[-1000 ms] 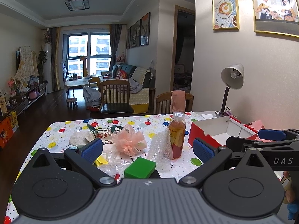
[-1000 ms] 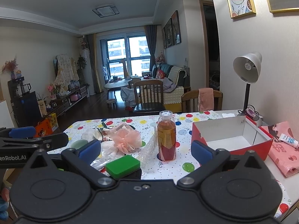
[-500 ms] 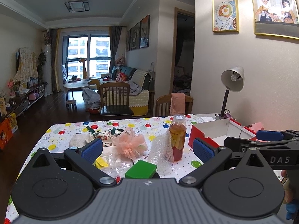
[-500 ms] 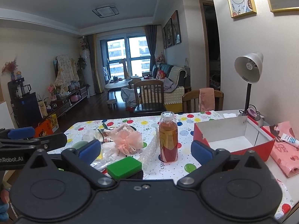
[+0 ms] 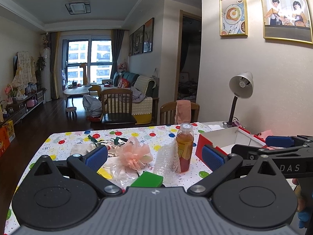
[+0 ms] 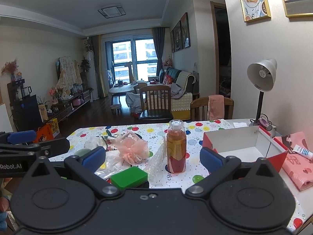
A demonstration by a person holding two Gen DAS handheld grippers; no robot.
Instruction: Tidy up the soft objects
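Observation:
On the dotted tablecloth lie a pink mesh puff, a roll of bubble wrap, a green sponge block, a crumpled clear plastic bag and a whitish cloth. To their right stands a red box with nothing in its white inside. My left gripper hovers open over the near edge, facing the puff and the wrap. My right gripper is open beside it, and nothing sits between its fingers.
An upright bottle of red-orange drink stands between the bubble wrap and the box. A desk lamp stands at the wall behind the box. A pink bag and a small tube lie at far right. Two chairs stand at the far side.
Both cameras have tipped up a little, so the table things sit slightly lower in view. Nothing was taken hold of; both grippers stay open.

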